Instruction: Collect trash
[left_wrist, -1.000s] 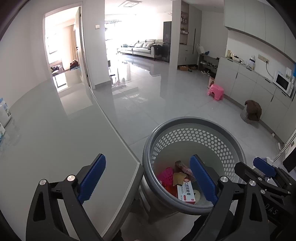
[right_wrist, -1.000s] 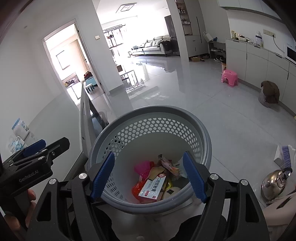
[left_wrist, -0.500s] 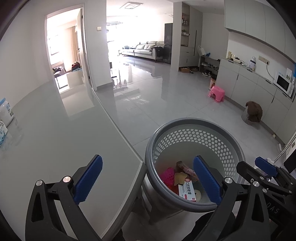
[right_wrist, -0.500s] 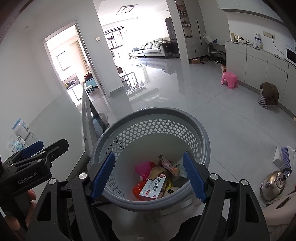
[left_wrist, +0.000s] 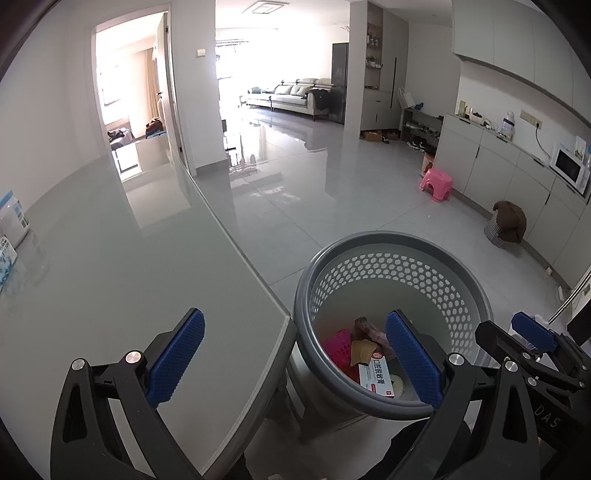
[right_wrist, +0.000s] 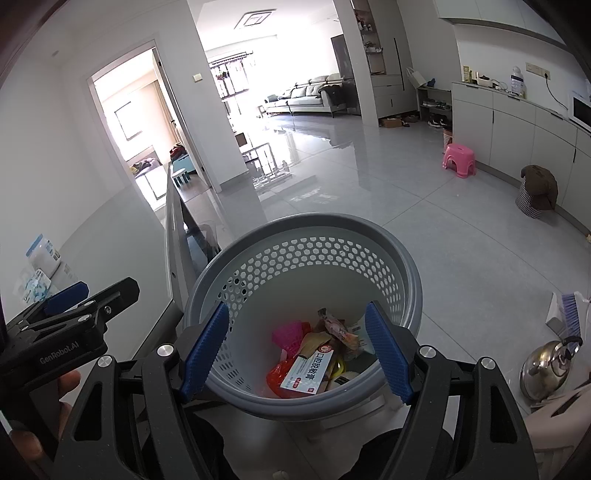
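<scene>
Several pieces of trash already lie at the bottom of the grey perforated bin (right_wrist: 303, 266), which stands on the floor just beside the corner of the glossy bench (left_wrist: 122, 280). Uppermost is a white and red carton (right_wrist: 308, 371) with printed characters, lying flat at about 6 o'clock on the bin floor; a pink plastic piece (right_wrist: 291, 334) sits at roughly 10 o'clock of it, crumpled wrappers (right_wrist: 336, 326) at 1 o'clock, and an orange-red bag (right_wrist: 279, 376) lies partly under its near end. The right gripper (right_wrist: 297, 352) hangs over the bin mouth with its jaws spread wide and nothing between the pads. The left gripper (left_wrist: 295, 356) is likewise released and empty, poised over the bench corner and the bin's near rim. On judgement, all of this trash is light. The carton looks stiff enough to take a pinch across its short sides, though thin card would crush under a hard squeeze. Wrappers and bag are soft and slippery; they are best pinched at a bunched fold. Two packets (left_wrist: 11, 225) remain at the far 9 o'clock edge of the bench; whether they count as trash cannot be told. The bin itself appears rigid and light, and the thick rolled rim would be the sound place to take hold.
</scene>
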